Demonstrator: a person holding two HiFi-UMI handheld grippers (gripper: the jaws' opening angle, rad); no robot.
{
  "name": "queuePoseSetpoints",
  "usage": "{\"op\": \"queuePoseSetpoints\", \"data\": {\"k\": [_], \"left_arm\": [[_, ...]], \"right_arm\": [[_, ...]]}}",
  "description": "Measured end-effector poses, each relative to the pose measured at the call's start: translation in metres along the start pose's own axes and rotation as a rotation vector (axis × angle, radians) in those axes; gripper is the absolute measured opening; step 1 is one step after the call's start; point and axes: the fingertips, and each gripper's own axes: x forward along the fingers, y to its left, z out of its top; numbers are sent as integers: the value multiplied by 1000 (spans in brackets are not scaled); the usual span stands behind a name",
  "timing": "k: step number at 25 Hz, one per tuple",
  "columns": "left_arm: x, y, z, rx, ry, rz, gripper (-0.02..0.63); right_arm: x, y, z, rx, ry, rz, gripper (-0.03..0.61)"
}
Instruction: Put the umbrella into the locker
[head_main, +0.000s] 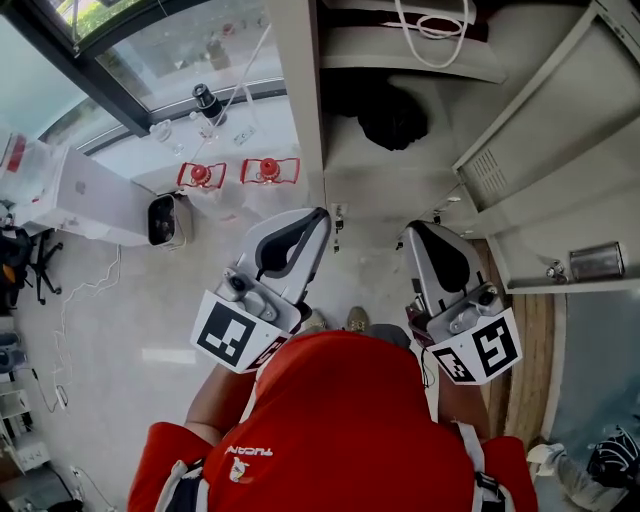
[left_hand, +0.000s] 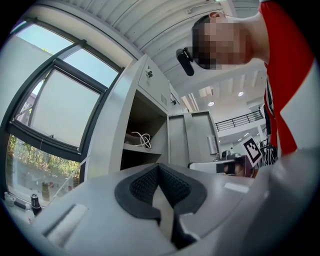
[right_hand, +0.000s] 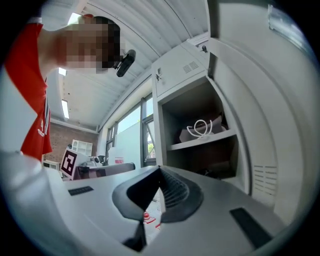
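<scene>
A black bundle that looks like the folded umbrella (head_main: 392, 118) lies inside the lower compartment of the open grey locker (head_main: 372, 185); in the right gripper view it is only a dark shape (right_hand: 216, 171) under the shelf. My left gripper (head_main: 320, 216) and right gripper (head_main: 411, 233) are held side by side close to the person's red shirt, a short way back from the locker. Both point at its opening. In each gripper view the jaws meet at the tip, left gripper (left_hand: 159, 168) and right gripper (right_hand: 160, 170), with nothing between them.
A coiled white cord (head_main: 432, 25) rests on the locker's upper shelf. The locker door (head_main: 560, 150) stands swung open at the right. On the floor to the left are a white box (head_main: 90, 195), two red items (head_main: 200, 174) and a black bottle (head_main: 208, 100) by the window.
</scene>
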Motion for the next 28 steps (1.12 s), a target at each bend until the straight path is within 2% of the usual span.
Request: {"op": "queuePoseSetpoints", "data": {"k": [9, 28], "left_arm": [[-4, -3, -3, 3, 13, 4, 5], [-5, -7, -2, 0, 12, -10, 5]], "right_arm": [[8, 17, -7, -52, 28, 42, 2], [9, 29, -8, -46, 35, 70, 2]]}}
